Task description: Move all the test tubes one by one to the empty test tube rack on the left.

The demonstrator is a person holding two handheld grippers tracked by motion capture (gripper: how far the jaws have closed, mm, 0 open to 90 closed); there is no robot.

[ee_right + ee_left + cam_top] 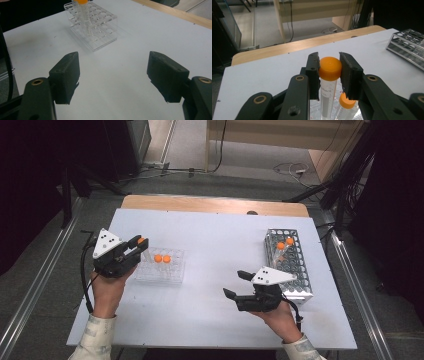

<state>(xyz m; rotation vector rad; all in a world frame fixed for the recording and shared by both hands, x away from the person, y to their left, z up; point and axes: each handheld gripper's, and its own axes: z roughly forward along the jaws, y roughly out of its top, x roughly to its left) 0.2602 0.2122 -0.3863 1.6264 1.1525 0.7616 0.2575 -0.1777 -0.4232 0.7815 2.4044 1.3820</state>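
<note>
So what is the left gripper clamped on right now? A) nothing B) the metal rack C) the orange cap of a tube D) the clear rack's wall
C: in the left gripper view, the left gripper pinches the tube's orange cap from both sides.

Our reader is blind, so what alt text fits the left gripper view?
Two black fingers clamp the orange cap of an upright tube above a white table. A second capped tube stands lower right; a metal rack sits far right.

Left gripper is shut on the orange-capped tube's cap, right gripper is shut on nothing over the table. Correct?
Not quite: the right gripper is open, jaws wide apart over bare table, as the right gripper view shows. The left gripper is shut on the orange-capped tube at its cap.
</note>
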